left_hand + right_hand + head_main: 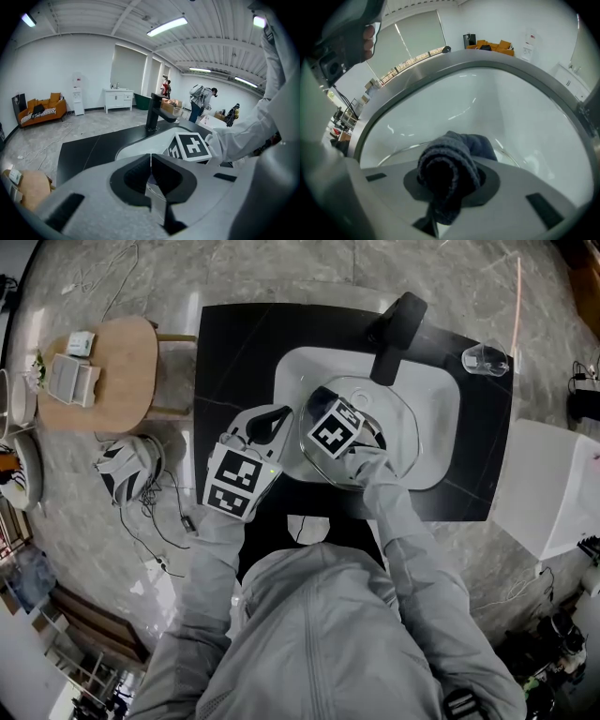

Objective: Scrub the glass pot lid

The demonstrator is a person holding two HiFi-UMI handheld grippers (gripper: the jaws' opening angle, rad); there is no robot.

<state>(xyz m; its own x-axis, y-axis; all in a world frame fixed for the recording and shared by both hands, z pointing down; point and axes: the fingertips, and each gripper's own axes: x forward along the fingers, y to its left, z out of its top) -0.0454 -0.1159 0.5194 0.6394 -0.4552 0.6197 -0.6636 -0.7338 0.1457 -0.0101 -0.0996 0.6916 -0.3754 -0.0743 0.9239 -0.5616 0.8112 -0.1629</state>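
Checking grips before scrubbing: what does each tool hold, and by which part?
Right tool clamps a dark blue cloth by its bunched middle. Left tool pinches the glass lid at its rim.

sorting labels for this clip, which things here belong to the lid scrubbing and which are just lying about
In use: glass pot lid, blue cloth in right gripper, left gripper on lid rim, sink.
Lying about: clear item on counter, wooden side table, striped object.
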